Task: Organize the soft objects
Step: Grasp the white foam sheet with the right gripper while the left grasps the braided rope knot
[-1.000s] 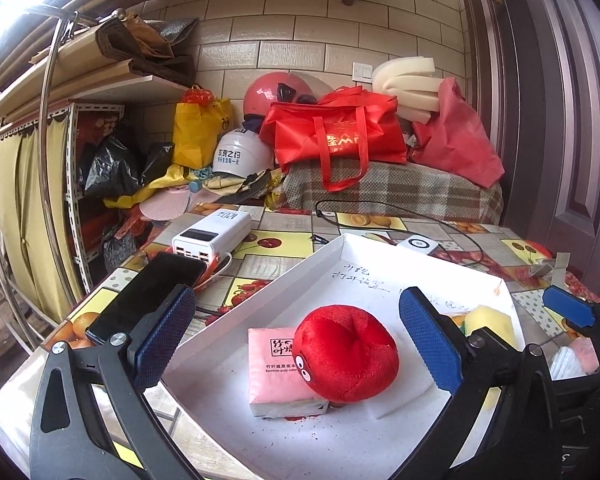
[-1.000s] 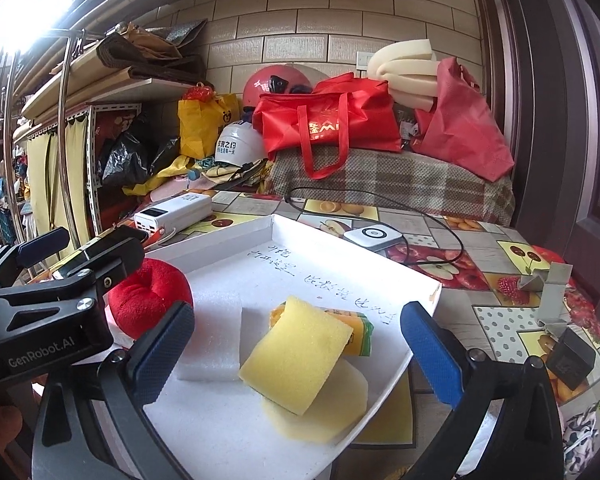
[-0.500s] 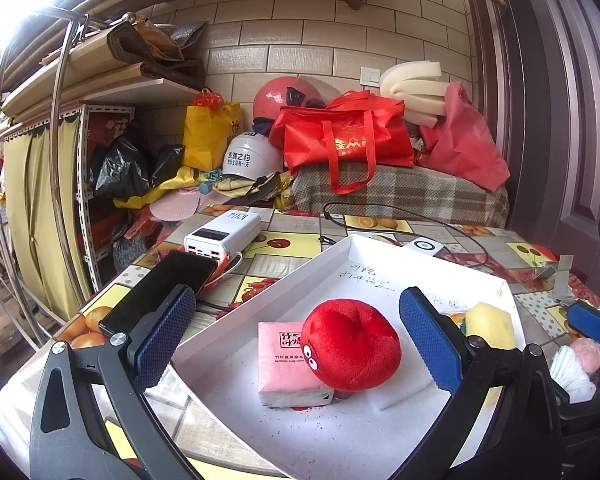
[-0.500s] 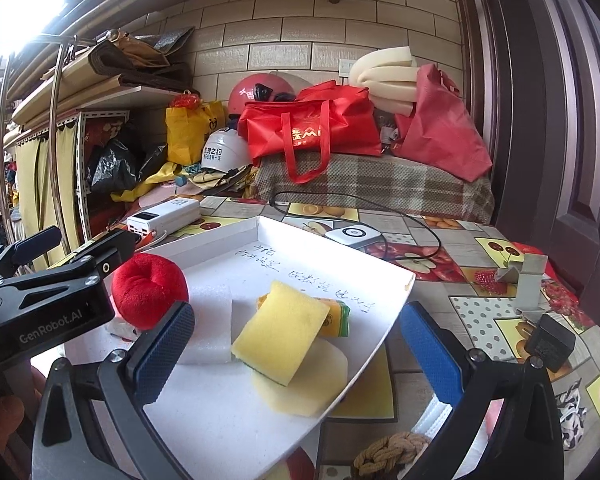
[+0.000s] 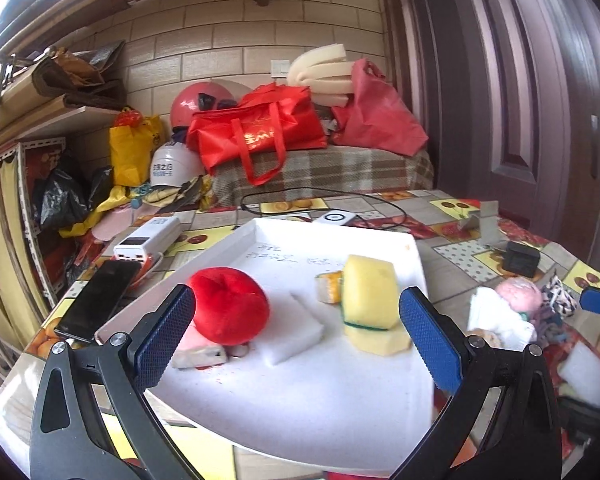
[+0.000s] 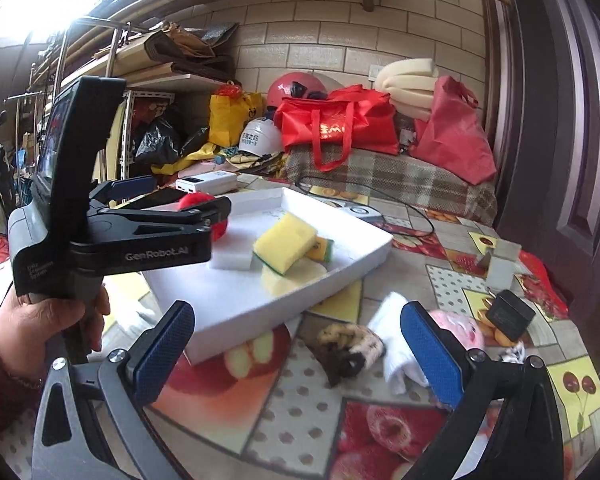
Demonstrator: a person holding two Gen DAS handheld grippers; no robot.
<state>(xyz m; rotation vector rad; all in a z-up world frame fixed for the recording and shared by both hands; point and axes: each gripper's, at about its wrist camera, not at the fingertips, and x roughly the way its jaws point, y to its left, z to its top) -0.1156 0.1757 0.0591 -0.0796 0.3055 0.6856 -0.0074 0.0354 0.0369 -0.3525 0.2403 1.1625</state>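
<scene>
Gaping wide with nothing between its blue pads, the left gripper (image 5: 298,336) hangs over the near part of the white tray (image 5: 284,408). Just ahead of its left jaw sits the red plush ball (image 5: 229,309), resting partly on a pink packet (image 5: 198,350) and touching a white foam block (image 5: 296,332) that lies ahead of the gap between the jaws. Close to the right jaw, a yellow sponge (image 5: 370,296) lies on a paler yellow foam piece (image 5: 378,342), with a small orange-and-green sponge (image 5: 329,287) tucked against it further ahead.

The right gripper (image 6: 298,350) is also spread open and holds nothing, hovering above the fruit-patterned tablecloth (image 6: 292,412) beside the tray's near wall. Ahead between its jaws lies a brown-and-cream fuzzy item (image 6: 350,346), blurred so that its kind is unclear. A white cloth (image 6: 394,344) lies just beside that, near the right jaw, and a pink plush (image 6: 462,330) peeks out behind that jaw's pad. Beyond the left jaw a hand (image 6: 32,320) in a red sleeve grips the handle of the other gripper, whose fingers reach over the tray
</scene>
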